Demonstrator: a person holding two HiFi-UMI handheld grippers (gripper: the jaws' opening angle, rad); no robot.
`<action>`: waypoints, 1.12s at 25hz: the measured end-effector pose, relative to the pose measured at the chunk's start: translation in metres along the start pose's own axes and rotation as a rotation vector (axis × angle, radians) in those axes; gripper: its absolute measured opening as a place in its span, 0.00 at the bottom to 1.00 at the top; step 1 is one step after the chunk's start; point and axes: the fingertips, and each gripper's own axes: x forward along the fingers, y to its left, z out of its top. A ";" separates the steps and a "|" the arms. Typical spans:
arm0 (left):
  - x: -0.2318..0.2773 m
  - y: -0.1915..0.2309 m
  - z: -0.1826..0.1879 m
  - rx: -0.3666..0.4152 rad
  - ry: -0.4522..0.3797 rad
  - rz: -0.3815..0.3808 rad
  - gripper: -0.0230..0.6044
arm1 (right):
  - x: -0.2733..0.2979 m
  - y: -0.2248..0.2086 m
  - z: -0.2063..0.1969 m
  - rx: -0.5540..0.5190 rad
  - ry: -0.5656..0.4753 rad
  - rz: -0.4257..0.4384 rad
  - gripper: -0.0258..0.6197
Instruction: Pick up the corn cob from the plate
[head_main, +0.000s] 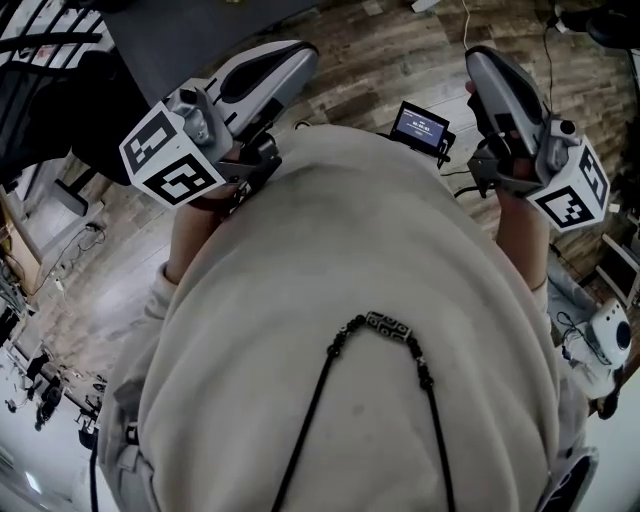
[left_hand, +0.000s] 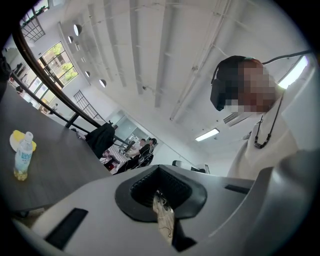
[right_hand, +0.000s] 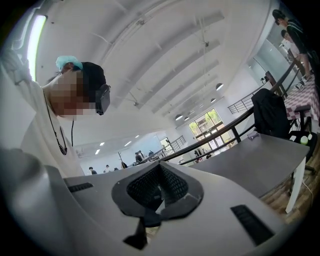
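Note:
Both grippers are held close to my chest, away from the table. In the head view my left gripper (head_main: 298, 56) is at the upper left and my right gripper (head_main: 478, 56) at the upper right, each with its jaws together and nothing between them. The left gripper view looks past the shut left gripper (left_hand: 159, 172) to a grey table (left_hand: 60, 160). Far off at its left edge a yellow thing on a white plate (left_hand: 15, 137) sits behind a clear bottle (left_hand: 23, 157); it is too small to tell whether it is the corn cob. My right gripper (right_hand: 159, 171) is shut too.
Wooden floor (head_main: 400, 50) lies below me, with a small screen device (head_main: 420, 126) between the grippers. In the right gripper view a grey table (right_hand: 250, 160) stands with a dark jacket (right_hand: 270, 112) hung behind it. People sit far off by a railing (left_hand: 137, 150).

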 end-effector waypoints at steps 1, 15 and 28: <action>-0.008 0.006 0.005 0.002 -0.008 0.002 0.04 | 0.012 0.002 -0.001 -0.005 0.007 0.007 0.07; -0.063 0.053 0.024 0.005 -0.124 0.147 0.04 | 0.109 -0.008 -0.018 0.012 0.133 0.168 0.07; -0.068 0.106 0.076 0.034 -0.235 0.371 0.04 | 0.208 -0.052 0.009 0.050 0.229 0.407 0.07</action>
